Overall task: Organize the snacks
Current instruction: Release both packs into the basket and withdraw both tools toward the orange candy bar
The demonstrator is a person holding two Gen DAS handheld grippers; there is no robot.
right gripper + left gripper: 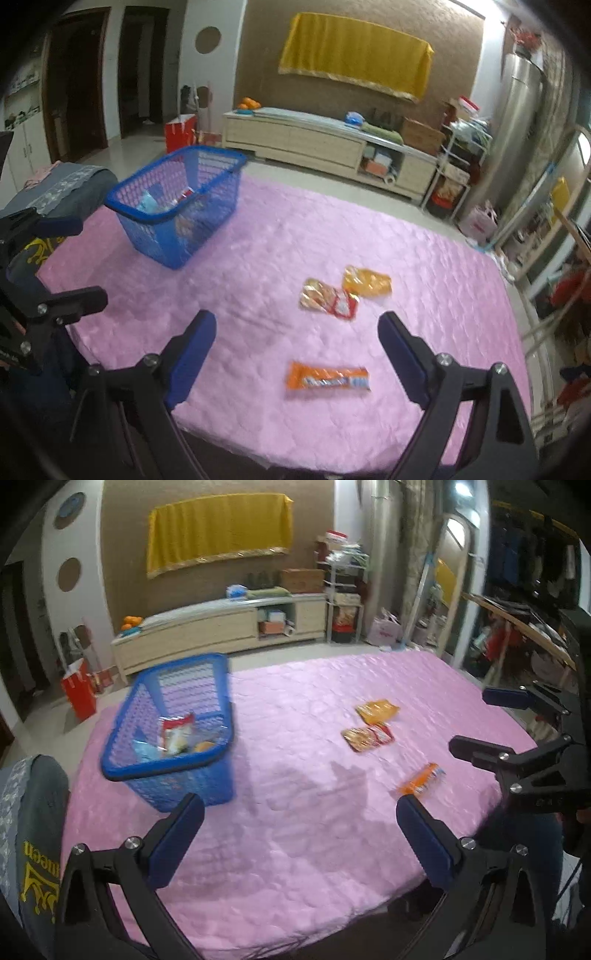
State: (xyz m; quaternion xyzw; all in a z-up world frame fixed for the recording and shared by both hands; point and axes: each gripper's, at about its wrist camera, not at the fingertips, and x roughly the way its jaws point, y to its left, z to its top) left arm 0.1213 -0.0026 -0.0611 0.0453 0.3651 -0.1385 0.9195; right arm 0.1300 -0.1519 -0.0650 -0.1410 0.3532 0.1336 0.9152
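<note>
A pink quilted cover (314, 738) spreads over the worktop and fills the space ahead of both grippers. On it, ahead and to the left of the left gripper (300, 814), stands a blue mesh basket (173, 771); its near corner is just beyond that gripper's left finger. The basket is upright and holds several snack packets (177, 734), a red-and-white one leaning among them. In the right wrist view the same basket (177, 236) lies well ahead and far to the left of the right gripper (297, 330).

Three snacks lie loose on the cover. A yellow-orange bag (366, 282) is farthest, ahead and slightly right of the right gripper. Touching its near-left edge is a gold-and-red packet (328, 298), straight ahead of the gripper. Nearest is an orange bar wrapper (328, 378), lying flat and crosswise between the two fingers of the right gripper but below them on the cover; the pads do not touch it. From the left gripper this bar (421, 780) sits just beyond its right finger, and the two other packets lie farther ahead to the right.

Both grippers are released, jaws spread wide with nothing held. The left gripper hangs over bare cover. The right gripper also shows at the right edge of the left wrist view, jaws apart.
</note>
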